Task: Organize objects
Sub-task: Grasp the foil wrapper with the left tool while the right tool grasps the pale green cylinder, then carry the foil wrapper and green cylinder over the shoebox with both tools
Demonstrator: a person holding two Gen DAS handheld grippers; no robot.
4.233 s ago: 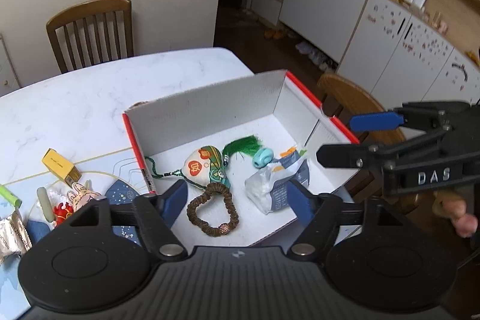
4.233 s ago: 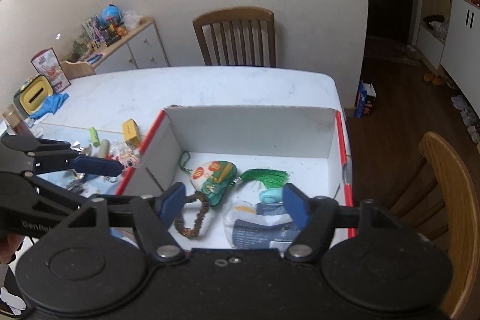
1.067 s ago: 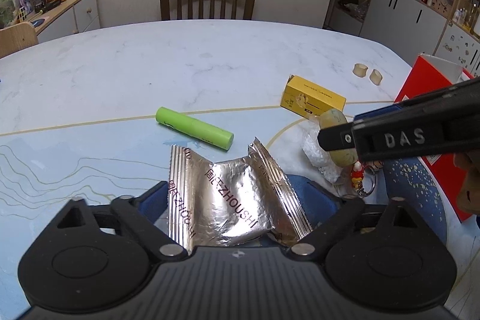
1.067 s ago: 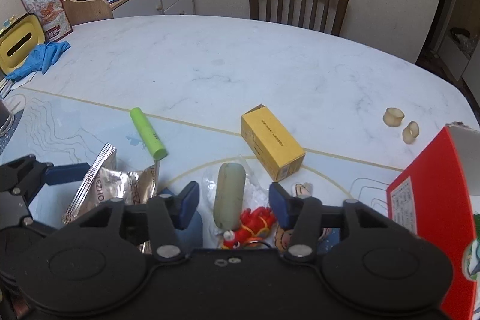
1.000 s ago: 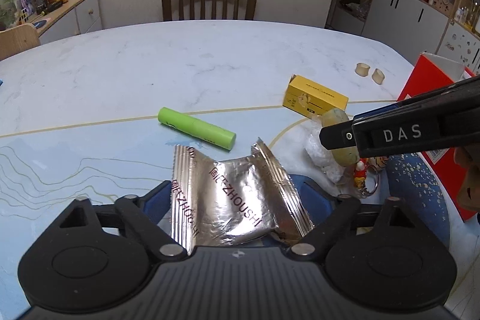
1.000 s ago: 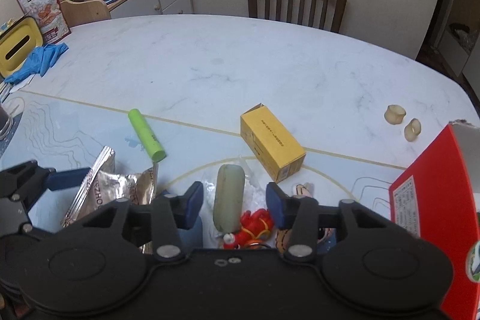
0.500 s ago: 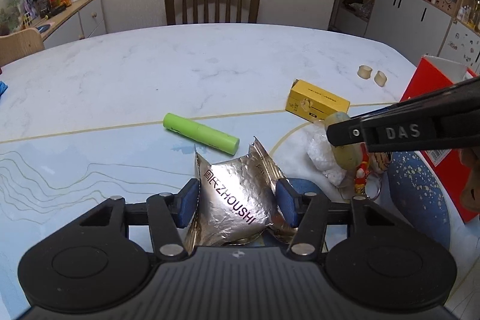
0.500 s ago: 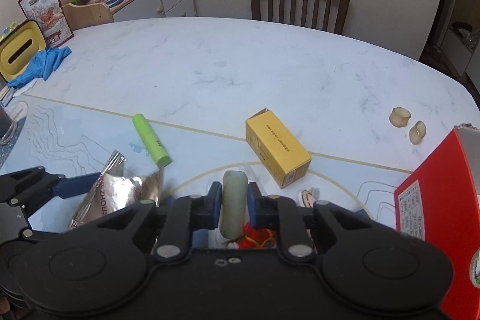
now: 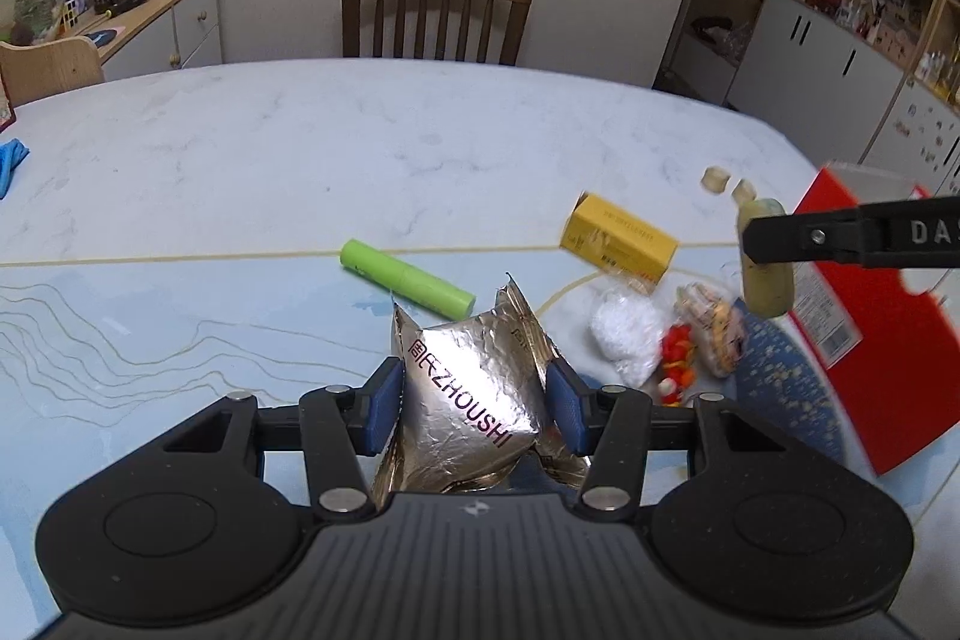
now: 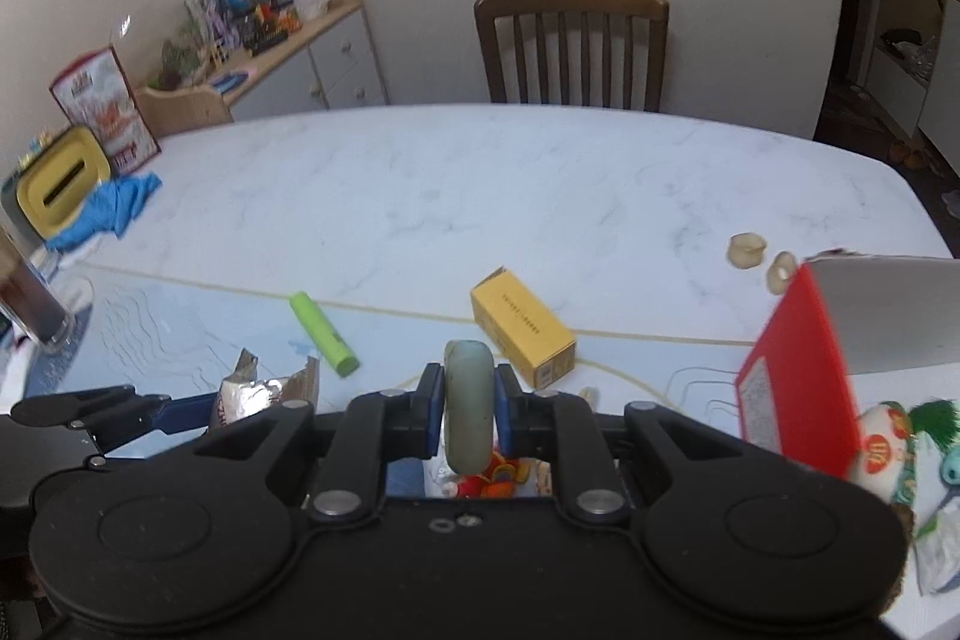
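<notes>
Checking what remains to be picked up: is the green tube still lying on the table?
Yes, the green tube lies flat on the table, untouched by either gripper.

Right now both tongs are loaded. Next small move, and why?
Probably carry the right tongs over the red box wall and release there. They are shut on the pale green capsule, lifted clear of the keychain clutter, and the box's open interior sits just to their right. The left tongs, shut on the foil packet, can follow.

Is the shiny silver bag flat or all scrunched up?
Scrunched up: the silver bag bulges and creases between the left gripper and its blue pads, corners sticking up.
</notes>
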